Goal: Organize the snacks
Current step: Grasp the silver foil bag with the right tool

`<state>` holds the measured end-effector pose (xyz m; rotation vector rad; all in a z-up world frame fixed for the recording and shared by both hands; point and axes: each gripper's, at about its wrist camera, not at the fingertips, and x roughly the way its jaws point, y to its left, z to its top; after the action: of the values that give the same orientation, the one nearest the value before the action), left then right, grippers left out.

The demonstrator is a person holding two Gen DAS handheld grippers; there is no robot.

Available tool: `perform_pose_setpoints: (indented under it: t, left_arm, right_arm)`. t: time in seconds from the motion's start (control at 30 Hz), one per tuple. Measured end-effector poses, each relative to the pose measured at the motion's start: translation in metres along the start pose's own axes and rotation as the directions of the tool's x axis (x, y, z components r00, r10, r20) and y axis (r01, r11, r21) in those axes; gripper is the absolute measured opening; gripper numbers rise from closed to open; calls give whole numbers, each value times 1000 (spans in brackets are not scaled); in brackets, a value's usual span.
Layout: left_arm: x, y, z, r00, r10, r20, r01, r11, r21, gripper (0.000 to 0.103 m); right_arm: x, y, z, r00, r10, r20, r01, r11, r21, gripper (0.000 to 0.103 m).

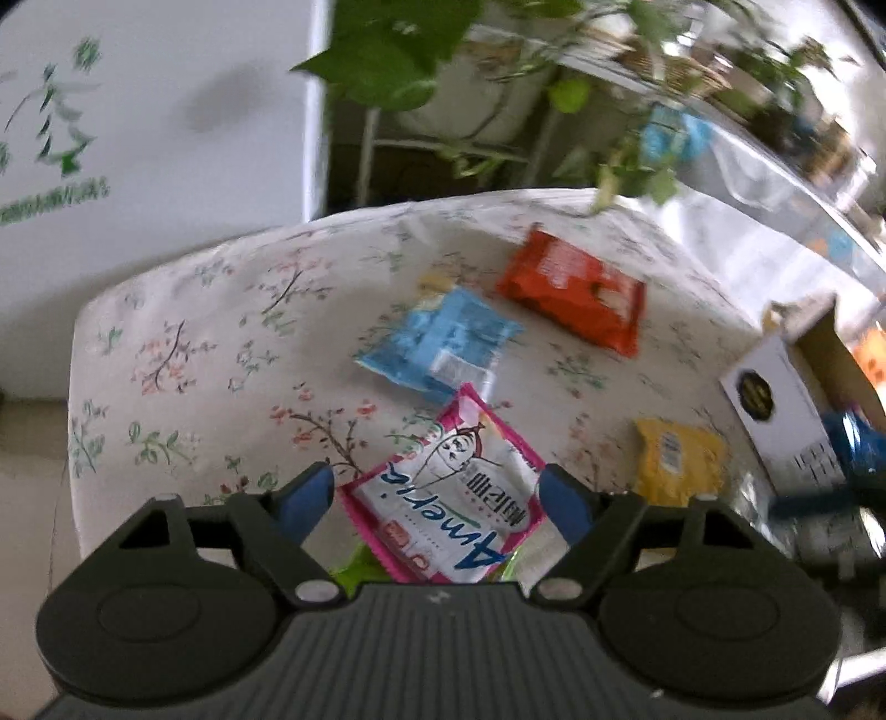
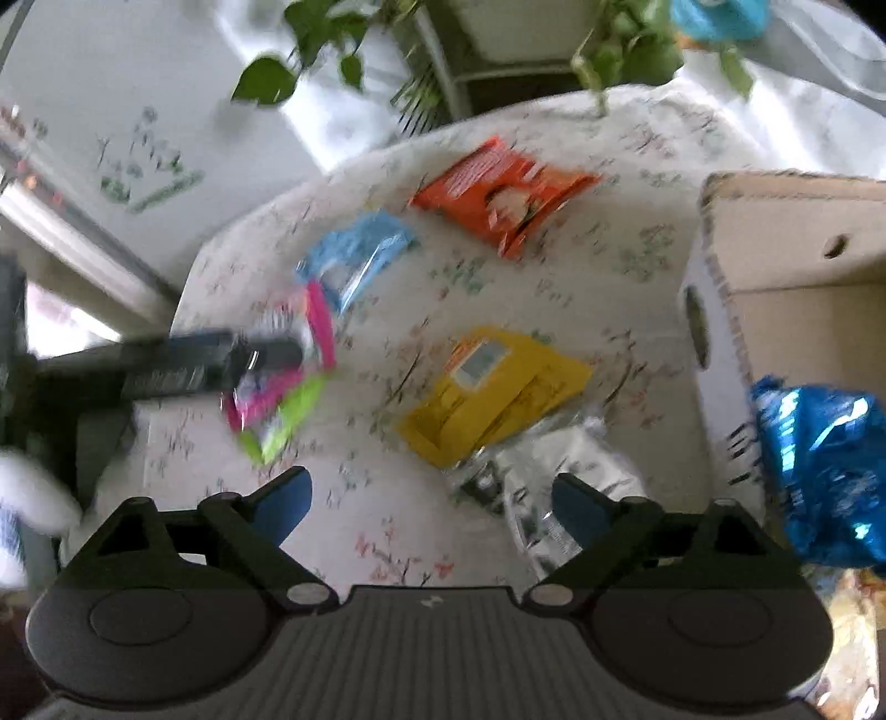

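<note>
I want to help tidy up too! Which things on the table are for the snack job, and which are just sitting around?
For the job:
pink packet
green packet
blue packet
orange packet
yellow packet
silver packet
cardboard box
shiny blue bag

Just around:
leafy plant
flowery tablecloth

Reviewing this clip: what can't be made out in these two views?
- Left wrist: the green packet lies mostly under the pink packet and the gripper body.
- Left wrist: whether the left gripper presses the pink packet; its edges hide the pads.
- Right wrist: the box is cut off by the frame edge.
- Right wrist: print on the yellow packet is blurred.
</note>
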<state>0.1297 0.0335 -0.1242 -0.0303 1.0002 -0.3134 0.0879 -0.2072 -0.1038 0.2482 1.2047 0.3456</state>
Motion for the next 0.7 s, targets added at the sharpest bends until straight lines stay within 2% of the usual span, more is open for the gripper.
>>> perform_pose_setpoints:
  t: [0.13,0.23,0.27,0.37,0.53,0.7]
  left_arm:
    - [-8,3,-1,999,33,27,-33,999,12,81]
    - [-7,7,1,999,34,38,-34,999,-11,81]
    - [-6,6,1,999,28,38,-28,1000,-11,81]
    - [-3,-1,3,999,14,37,-14,1000,21,82]
    - [8,-14,-2,999,41,21,-42,995,93,82]
    - [9,-17,-3,999,33,25,-36,992,120,82]
  right_arm:
    - [-2,-7,3,995,-97,24,96,995,31,97]
    - [3,-2,1,977,-208,37,209,977,-43,97]
    - [6,-1,0,974,-222,33,224,973,-54,97]
    - [16,-5,-1,973,-232,-5,232,971,-59,97]
    - [27,3,-3,969,-245,-32,240,964,-110,94]
    - [28,15,-7,983,-168,-69,155,975,-159,90]
